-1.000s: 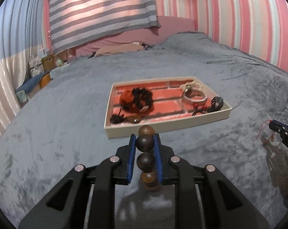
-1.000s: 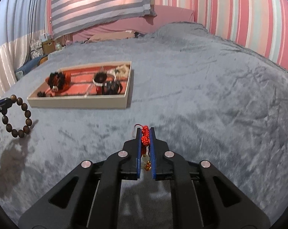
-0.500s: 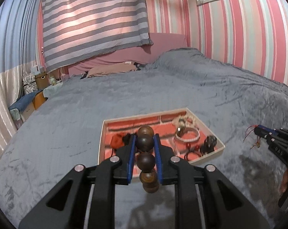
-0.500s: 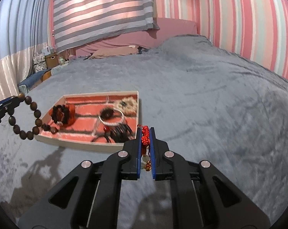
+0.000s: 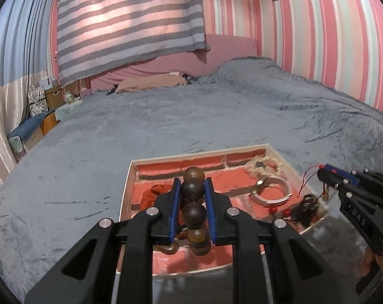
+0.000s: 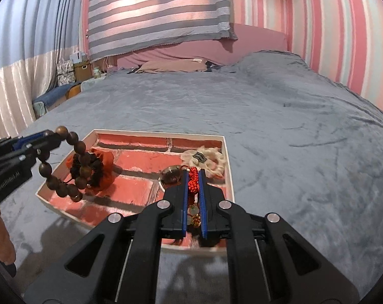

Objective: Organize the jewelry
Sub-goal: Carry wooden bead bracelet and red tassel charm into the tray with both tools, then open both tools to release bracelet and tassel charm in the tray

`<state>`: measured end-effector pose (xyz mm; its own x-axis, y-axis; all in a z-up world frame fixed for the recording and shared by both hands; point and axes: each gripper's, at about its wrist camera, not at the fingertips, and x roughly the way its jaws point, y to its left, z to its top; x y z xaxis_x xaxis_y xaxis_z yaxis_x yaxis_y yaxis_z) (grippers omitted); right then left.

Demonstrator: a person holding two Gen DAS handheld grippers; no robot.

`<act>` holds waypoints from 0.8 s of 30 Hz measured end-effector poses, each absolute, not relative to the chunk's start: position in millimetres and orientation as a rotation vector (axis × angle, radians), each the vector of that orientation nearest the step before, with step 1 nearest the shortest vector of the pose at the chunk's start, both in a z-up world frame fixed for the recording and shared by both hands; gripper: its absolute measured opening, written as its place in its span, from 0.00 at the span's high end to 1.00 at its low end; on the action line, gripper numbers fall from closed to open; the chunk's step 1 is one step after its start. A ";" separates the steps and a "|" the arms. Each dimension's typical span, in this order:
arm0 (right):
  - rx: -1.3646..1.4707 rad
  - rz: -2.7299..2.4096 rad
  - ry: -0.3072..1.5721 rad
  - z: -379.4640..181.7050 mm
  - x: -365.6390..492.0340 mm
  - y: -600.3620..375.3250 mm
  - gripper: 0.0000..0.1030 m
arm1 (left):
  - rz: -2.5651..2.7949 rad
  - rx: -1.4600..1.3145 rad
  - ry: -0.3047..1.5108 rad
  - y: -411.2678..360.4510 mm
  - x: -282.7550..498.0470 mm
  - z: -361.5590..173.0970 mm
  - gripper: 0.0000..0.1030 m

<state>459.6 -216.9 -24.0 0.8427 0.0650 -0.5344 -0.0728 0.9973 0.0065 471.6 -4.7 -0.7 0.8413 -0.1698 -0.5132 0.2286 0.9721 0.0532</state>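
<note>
My left gripper (image 5: 192,185) is shut on a brown wooden bead bracelet (image 5: 193,190), held above the left part of the brick-patterned tray (image 5: 126,190); the bracelet hangs in a loop in the right wrist view (image 6: 74,167). My right gripper (image 6: 193,174) is shut on a red beaded cord charm (image 6: 193,181) above the tray's right part (image 6: 230,174); it also shows at the tray's right edge in the left wrist view (image 5: 325,176). In the tray lie an orange and black piece (image 6: 95,164), a silver bangle (image 5: 272,193), a white lace piece (image 6: 206,158) and a small black piece (image 5: 305,206).
The tray sits on a grey blanket (image 6: 292,139) covering a bed. A pink headboard and a striped cloth (image 6: 153,12) are at the far end. Boxes and clutter (image 6: 72,71) stand beyond the bed's far left edge.
Both grippers moved forward and now hover over the tray, each still holding its piece. The tray appears much closer in both views.
</note>
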 end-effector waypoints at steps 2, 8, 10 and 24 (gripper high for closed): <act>-0.023 0.071 0.574 -30.4 471.6 -213.2 0.92 | -0.202 0.111 0.555 -0.1 482.3 -10.0 0.81; 0.014 0.062 0.641 -61.0 498.2 -210.6 0.92 | -0.155 0.084 0.610 18.3 503.8 -28.9 0.81; 0.013 0.051 0.659 -69.0 502.4 -210.1 0.92 | -0.146 0.081 0.624 19.2 506.9 -34.0 0.81; -0.009 0.043 0.680 -75.6 494.4 -215.8 0.49 | -0.102 0.064 0.648 30.1 496.2 -46.4 0.50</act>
